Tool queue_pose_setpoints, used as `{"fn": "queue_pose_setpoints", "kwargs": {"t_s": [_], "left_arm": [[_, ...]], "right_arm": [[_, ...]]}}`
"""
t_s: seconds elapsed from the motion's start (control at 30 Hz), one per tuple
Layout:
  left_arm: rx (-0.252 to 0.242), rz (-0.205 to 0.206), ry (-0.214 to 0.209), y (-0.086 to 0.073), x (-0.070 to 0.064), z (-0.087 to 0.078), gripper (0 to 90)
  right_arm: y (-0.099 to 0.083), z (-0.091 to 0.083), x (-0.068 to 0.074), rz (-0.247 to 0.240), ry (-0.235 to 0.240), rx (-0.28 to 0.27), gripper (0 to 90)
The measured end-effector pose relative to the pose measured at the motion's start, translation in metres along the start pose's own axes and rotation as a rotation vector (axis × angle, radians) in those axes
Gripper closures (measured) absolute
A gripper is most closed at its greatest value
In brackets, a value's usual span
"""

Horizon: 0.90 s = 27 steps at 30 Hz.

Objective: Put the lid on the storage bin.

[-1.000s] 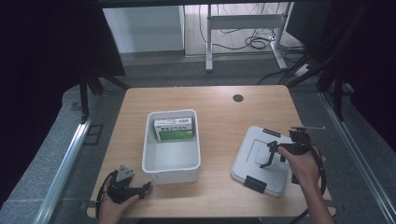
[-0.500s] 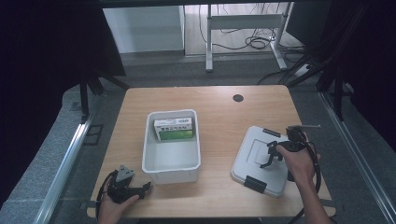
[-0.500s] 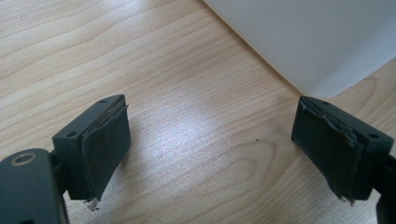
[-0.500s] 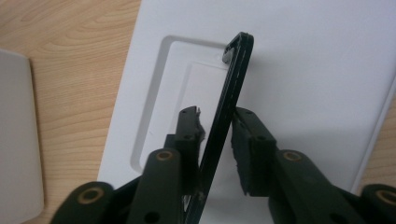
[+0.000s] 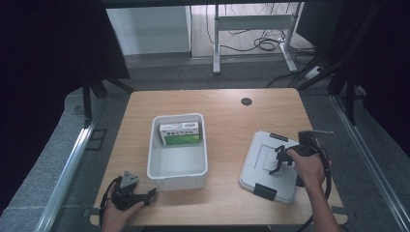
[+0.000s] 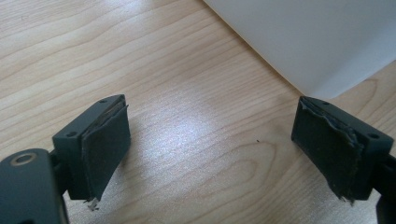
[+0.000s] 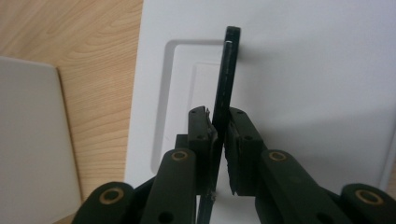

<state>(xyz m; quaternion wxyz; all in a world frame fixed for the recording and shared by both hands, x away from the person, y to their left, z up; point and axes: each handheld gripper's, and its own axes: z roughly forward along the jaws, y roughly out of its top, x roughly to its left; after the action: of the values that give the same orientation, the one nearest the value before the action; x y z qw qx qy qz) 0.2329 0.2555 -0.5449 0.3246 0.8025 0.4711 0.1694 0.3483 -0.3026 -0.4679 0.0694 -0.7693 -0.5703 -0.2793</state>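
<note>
A big wooden table point(image 5: 222, 108) holds everything. Near its middle sits a white bin point(image 5: 178, 171) with no lid on it, and a green and white box point(image 5: 180, 133) lies inside at the far end. To the right of the bin, a grey-white lid point(image 5: 261, 164) lies flat on the table, with black clips on its edges. The right gripper point(image 5: 279, 162) is over this lid, held by the person's right hand point(image 5: 309, 166). In the right gripper view, its two black jaws are pressed nearly together on a thin black handle point(image 7: 229, 70) that stands up from the lid point(image 7: 317, 70). The left gripper point(image 5: 145, 195) rests at the near left corner of the table, just beside the bin. In the left gripper view, its jaws are spread wide with nothing between them, just bare wood point(image 6: 196, 140), and the white bin wall point(image 6: 317, 37) is close ahead.
</note>
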Motion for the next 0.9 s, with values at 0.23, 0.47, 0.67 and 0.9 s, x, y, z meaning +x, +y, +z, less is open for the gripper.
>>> {"fn": "queue_pose_setpoints", "kwargs": {"t_s": [0.23,0.47,0.67,0.9], "left_arm": [[0.000,0.000,-0.001,0.000,0.000,0.000,11.5],[0.000,0.001,-0.001,0.000,0.000,0.000,11.4],[0.000,0.001,-0.001,0.000,0.000,0.000,11.4],[0.000,0.001,-0.001,0.000,0.000,0.000,11.4]], "right_arm": [[-0.001,-0.004,0.002,-0.002,0.005,0.001,83.8],[-0.003,-0.011,0.006,0.004,0.059,-0.001,84.2],[-0.005,-0.019,0.011,-0.029,0.058,-0.031,84.3],[-0.005,-0.023,0.014,-0.035,0.086,-0.024,84.6]]}}
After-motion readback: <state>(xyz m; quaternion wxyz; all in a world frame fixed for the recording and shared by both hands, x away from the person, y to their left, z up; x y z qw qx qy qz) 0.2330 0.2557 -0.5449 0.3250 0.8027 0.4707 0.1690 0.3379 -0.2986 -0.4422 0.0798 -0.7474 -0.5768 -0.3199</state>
